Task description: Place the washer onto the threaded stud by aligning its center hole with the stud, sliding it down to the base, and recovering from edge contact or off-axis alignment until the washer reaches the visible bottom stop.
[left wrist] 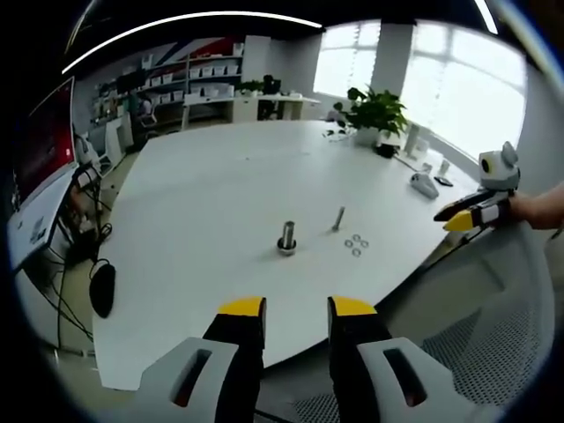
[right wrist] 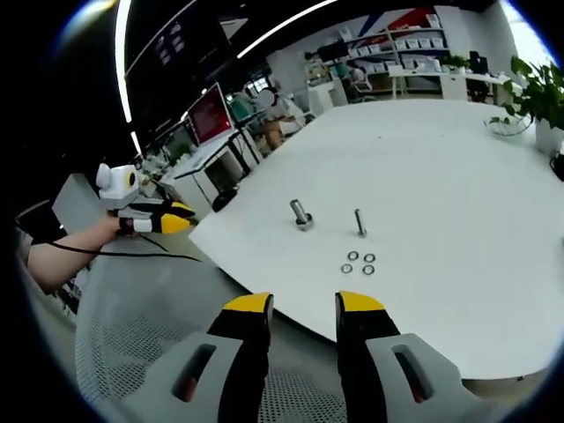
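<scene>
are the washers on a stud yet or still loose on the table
Loose. The washers lie flat in a small cluster on the white table, apart from the thin stud and the thicker stud. Both grippers are off the table.

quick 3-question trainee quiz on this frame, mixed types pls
1. True or false: a washer already sits on the thin stud.
2. How many loose washers lie on the white table?
3. Multiple choice: where are the two tools, left tool and right tool?
A. Both clamped on washers
B. Both open, held back off the table edge, holding nothing
C. One gripping the stud

Key
1. False: the stud stands bare, with the washers lying apart beside it.
2. Three, clustered close together near the stud; a thicker bolt-like part stands on the other side.
3. B
</scene>
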Motion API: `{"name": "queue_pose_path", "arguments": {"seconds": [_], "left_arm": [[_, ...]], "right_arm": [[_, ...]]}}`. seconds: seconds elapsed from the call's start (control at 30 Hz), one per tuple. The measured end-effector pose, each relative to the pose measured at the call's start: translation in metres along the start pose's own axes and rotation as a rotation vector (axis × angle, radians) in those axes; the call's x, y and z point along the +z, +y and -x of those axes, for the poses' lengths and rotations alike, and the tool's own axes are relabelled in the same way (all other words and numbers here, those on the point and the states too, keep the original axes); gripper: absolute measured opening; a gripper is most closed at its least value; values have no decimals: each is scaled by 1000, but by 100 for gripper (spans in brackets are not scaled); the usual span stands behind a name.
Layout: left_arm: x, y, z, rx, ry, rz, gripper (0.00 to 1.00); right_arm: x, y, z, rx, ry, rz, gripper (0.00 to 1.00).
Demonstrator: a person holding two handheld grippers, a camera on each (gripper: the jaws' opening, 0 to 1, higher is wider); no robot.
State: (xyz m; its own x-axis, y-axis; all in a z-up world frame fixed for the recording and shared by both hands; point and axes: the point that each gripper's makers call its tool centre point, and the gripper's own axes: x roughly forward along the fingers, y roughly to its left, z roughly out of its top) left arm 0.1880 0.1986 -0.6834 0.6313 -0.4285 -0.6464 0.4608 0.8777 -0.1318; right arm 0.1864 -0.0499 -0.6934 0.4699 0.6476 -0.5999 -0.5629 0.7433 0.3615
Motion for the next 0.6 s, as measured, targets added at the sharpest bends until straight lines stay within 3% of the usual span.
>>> {"name": "queue_pose_path", "arguments": {"seconds": [0.4,0.6], "left_arm": [[-5,-3,-3,-20,22,-14,28],[-9,-6,-4,-35,46,-25,28]], "right_arm": [[-3,4,-5,44,49,55,33],[7,-14,-16,33,60,137,33]]}}
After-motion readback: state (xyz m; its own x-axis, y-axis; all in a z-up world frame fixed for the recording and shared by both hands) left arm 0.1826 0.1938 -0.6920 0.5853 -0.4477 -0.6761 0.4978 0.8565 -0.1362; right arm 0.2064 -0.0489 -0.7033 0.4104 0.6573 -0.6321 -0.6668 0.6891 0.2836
